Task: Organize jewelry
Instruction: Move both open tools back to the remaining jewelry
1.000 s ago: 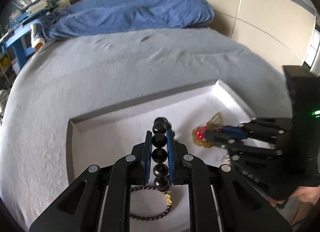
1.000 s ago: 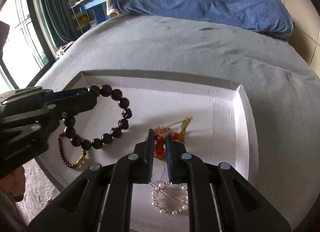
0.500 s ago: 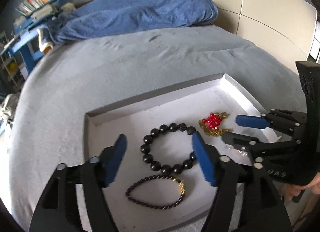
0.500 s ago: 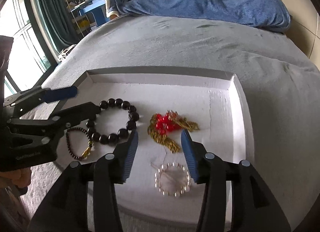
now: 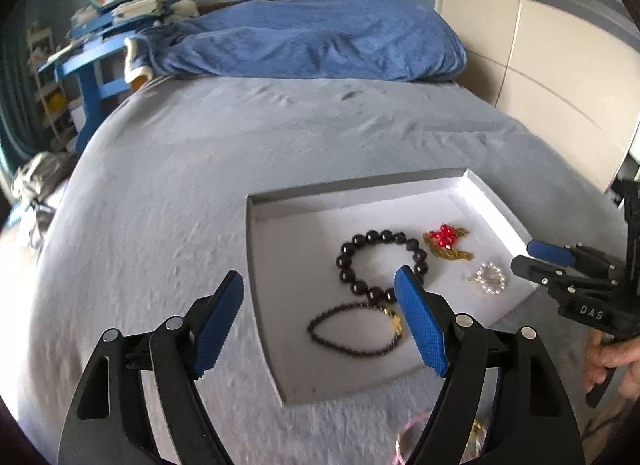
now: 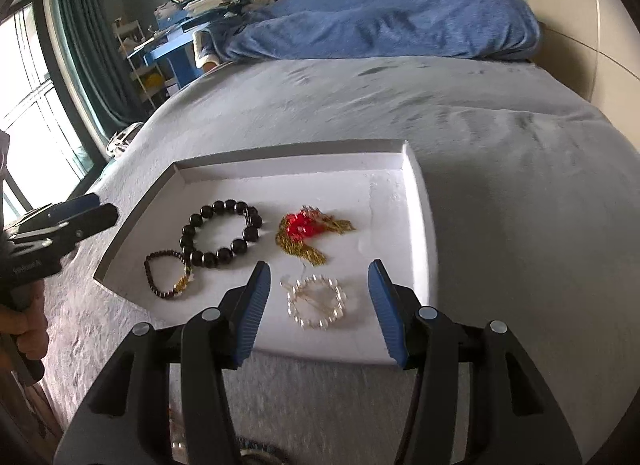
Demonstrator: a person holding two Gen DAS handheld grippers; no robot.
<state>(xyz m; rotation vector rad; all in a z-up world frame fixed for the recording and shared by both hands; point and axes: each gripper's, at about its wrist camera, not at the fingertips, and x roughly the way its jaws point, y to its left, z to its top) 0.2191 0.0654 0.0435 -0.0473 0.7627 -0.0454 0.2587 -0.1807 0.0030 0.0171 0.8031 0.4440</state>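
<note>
1. The left gripper (image 5: pixel 320 323) and right gripper (image 6: pixel 318 313), low in their frames, have just been opening: fingers wide, nothing between them.
2. Mid-frame, the white tray (image 6: pixel 420 233) on the bed (image 6: pixel 500 169) holds a pearl ring (image 6: pixel 318 301), thin bracelet (image 6: pixel 164 273), black bead bracelet (image 6: pixel 220 233) and red-gold piece (image 6: pixel 308 231).
3. All likely light and limp (beads slippery); pinch across one strand.
</note>
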